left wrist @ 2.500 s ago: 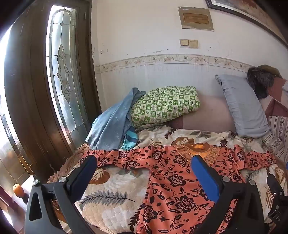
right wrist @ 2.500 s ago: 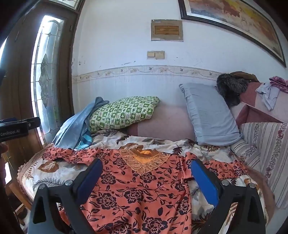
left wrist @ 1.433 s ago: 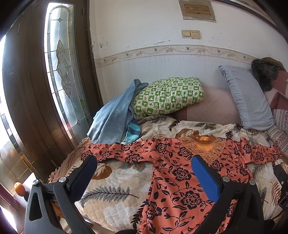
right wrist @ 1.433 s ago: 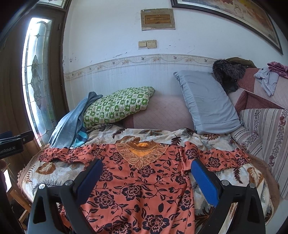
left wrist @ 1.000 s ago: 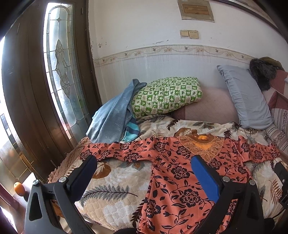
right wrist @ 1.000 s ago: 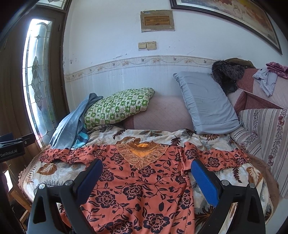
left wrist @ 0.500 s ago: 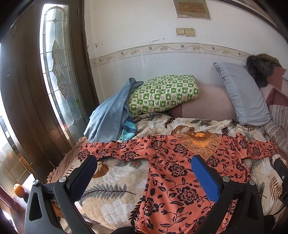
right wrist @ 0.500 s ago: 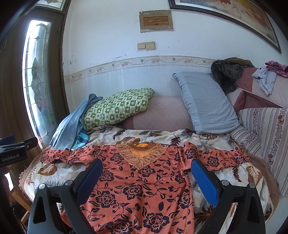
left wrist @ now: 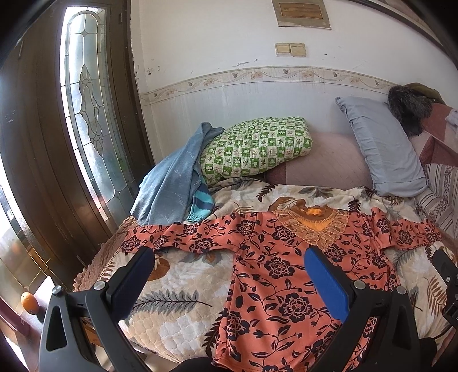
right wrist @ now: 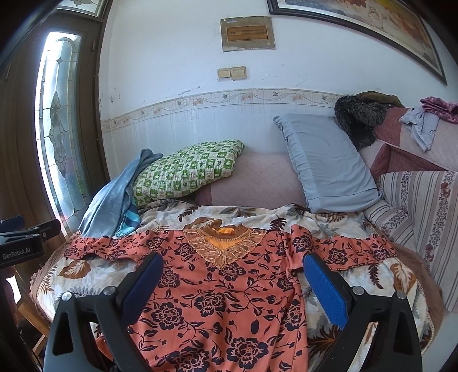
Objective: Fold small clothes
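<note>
Blouse (right wrist: pixel 217 292) flat on bedspread (left wrist: pixel 177 289) (sleeves out); both grippers wide, empty.

We see a bed (right wrist: pixel 329 217) against a white wall (right wrist: pixel 171 85); left of the bed a dark wooden door (left wrist: pixel 43 143) with leaded glass lets daylight in, and above it hangs a framed picture (right wrist: pixel 372 20).

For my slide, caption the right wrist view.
Open right tongs hover over an orange floral blouse spread flat on the bed.
</note>
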The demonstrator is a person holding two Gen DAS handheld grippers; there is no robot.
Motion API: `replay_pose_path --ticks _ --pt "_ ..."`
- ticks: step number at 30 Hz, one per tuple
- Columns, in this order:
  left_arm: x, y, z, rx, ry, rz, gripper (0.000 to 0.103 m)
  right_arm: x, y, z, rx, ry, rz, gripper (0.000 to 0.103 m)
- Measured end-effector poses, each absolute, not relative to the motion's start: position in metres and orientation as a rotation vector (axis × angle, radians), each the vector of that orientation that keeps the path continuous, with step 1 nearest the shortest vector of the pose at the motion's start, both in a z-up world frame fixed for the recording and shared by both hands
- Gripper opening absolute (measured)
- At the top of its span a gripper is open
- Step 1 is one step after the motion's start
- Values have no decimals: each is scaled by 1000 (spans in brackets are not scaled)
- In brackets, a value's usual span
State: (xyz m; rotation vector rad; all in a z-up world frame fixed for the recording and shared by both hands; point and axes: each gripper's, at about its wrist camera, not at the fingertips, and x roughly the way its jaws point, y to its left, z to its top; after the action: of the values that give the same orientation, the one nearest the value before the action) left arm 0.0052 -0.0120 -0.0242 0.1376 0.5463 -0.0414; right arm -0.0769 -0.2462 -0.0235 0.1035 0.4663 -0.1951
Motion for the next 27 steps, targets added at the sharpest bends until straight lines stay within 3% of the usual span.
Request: replay_pose_path --ticks 27 --pt "-36 -42 -19 186 547 -133 103 -132 -262 -18 101 466 -255 100"
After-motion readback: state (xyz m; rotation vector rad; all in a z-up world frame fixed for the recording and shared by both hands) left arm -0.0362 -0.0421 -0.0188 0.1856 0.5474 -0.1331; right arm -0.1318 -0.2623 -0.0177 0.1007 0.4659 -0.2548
